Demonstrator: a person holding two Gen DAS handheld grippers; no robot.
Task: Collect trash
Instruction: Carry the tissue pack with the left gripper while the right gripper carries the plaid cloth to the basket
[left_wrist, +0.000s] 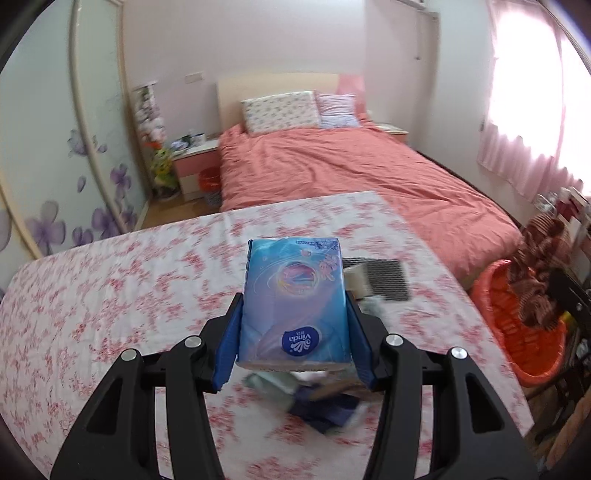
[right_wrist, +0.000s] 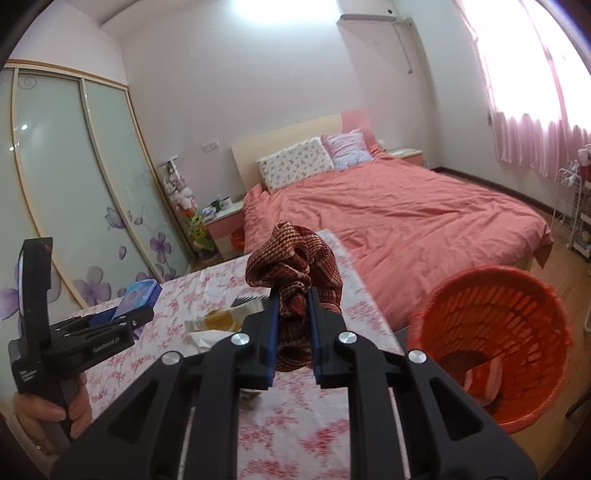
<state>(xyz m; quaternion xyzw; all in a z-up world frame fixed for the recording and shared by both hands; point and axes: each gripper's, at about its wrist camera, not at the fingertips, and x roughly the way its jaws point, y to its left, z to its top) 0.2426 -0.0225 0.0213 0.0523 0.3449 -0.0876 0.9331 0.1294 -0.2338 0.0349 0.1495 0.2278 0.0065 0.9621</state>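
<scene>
Left gripper: clamped on a blue tissue pack, lifted above the desk.
Right gripper: closed on a bunched red-patterned cloth, beside the desk's right edge.
Orange basket: on the floor right of the desk, something reddish inside.
Desk litter: crumpled papers and a dark comb on the floral cover.
Beyond: bed with a pink cover.

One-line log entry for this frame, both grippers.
left gripper: shut on tissue pack, over table | right gripper: shut on cloth, near orange basket | scraps remain
</scene>
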